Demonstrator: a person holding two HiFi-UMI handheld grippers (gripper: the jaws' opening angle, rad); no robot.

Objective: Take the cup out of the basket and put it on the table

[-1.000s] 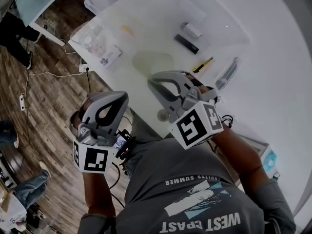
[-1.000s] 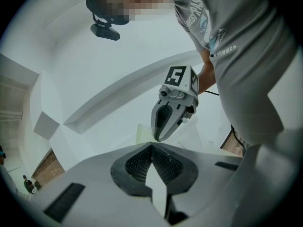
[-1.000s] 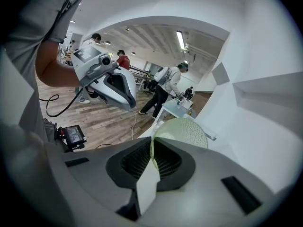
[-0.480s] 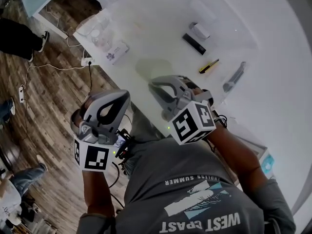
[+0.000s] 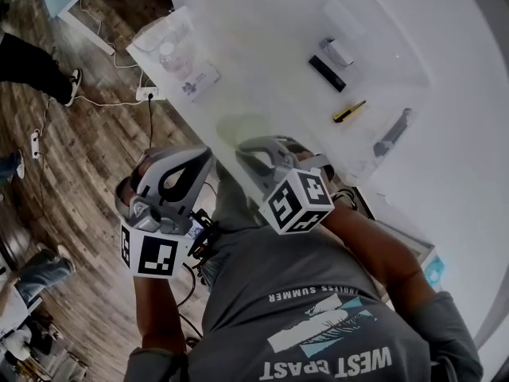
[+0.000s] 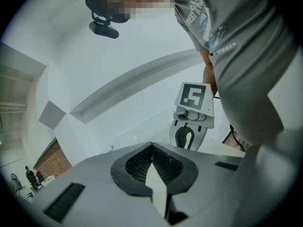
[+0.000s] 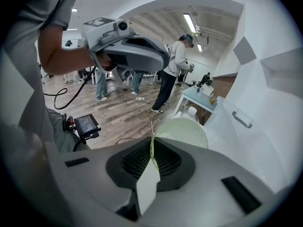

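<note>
Cup (image 7: 182,131) rim pinched, right gripper view only

Grey printed T-shirt (image 5: 318,309) (probably short-sleeved); 2 grey hand-held grippers (image 5: 204,156) (image 5: 242,148) bear black-white marker cubes (image 5: 155,255) (image 5: 296,201).

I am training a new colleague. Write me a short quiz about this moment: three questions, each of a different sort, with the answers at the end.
1. True or false: the left gripper holds the cup.
2. Choose one. What part of the pale green cup does the right gripper pinch?
A. its thin wall
B. a handle
C. a lid
3. Fill in the missing word: the small yellow tool lies on the white ____.

Key
1. False. The left gripper's jaws are together with nothing between them.
2. A. The cup's wall stands between the closed pads.
3. table.
</note>
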